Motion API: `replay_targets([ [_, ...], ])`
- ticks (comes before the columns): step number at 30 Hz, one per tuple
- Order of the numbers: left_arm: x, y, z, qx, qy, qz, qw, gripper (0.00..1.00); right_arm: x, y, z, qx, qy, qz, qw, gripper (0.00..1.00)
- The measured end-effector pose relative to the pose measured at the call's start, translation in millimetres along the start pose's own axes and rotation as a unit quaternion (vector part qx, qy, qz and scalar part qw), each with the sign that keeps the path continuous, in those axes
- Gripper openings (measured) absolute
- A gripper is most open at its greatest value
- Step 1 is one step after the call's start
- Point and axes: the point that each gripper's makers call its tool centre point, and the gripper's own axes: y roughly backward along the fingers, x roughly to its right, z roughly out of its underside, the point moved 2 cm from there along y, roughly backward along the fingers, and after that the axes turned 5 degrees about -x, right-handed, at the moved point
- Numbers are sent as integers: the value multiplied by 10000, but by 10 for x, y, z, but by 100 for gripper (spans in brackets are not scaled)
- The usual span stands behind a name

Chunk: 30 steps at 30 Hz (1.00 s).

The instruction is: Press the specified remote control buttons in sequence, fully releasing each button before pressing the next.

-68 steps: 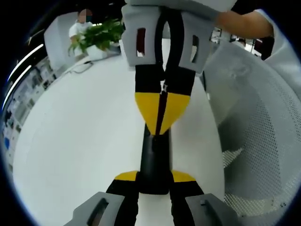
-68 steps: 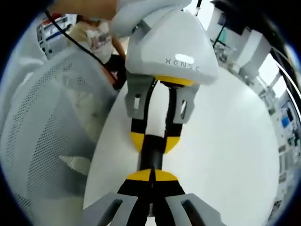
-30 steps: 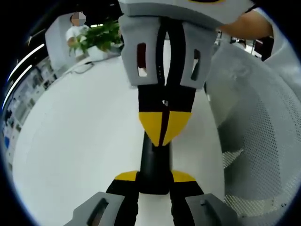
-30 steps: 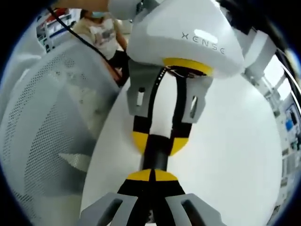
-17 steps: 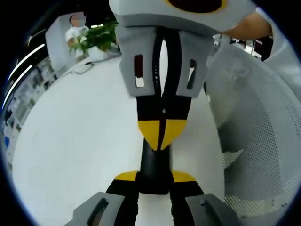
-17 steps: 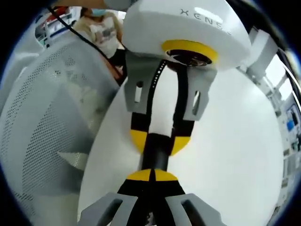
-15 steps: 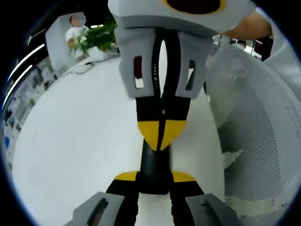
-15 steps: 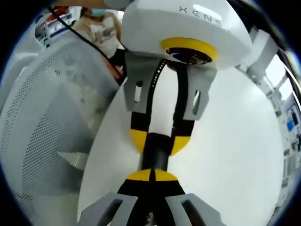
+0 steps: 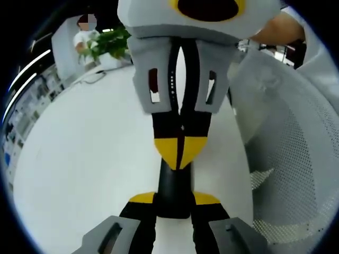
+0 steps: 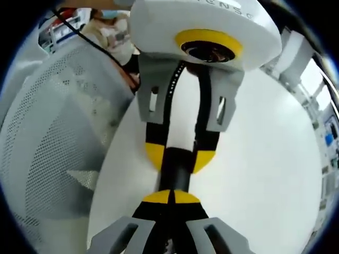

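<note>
My left gripper point(image 9: 174, 202): jaws part open, clamped on the near end of the black remote point(image 9: 174, 182), which I hold out above the white table point(image 9: 90, 159).
Remote: it runs straight away from me, gripped between the yellow pads point(image 9: 142, 198); its buttons cannot be made out from here.
My right gripper point(image 9: 180, 151): it comes in from the far side with jaws closed together and nothing between them, yellow tips set on the far end of the remote.
Right gripper view: my closed tips point(image 10: 170, 197) meet the remote point(image 10: 177, 177), with the left gripper point(image 10: 179, 157) clasping it just beyond.
Progress: I judge this as one press in hand; which button, and how many presses are done or left, I cannot tell.
Beside: a white mesh chair point(image 9: 296, 159) stands against the table edge.
Far: a green plant point(image 9: 108, 42) and a person point(image 9: 85, 34) beyond the table.
</note>
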Motion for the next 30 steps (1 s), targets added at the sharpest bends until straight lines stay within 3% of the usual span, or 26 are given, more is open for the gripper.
replay_targets([
  [7,-3,-1,2,8,-6,7,10000,24,11,-8,7,37,-224,-52,9997,0],
  [30,-12,-2,4,-51,-15,3,10000,24,-8,12,-2,146,-320,43,9994,0],
])
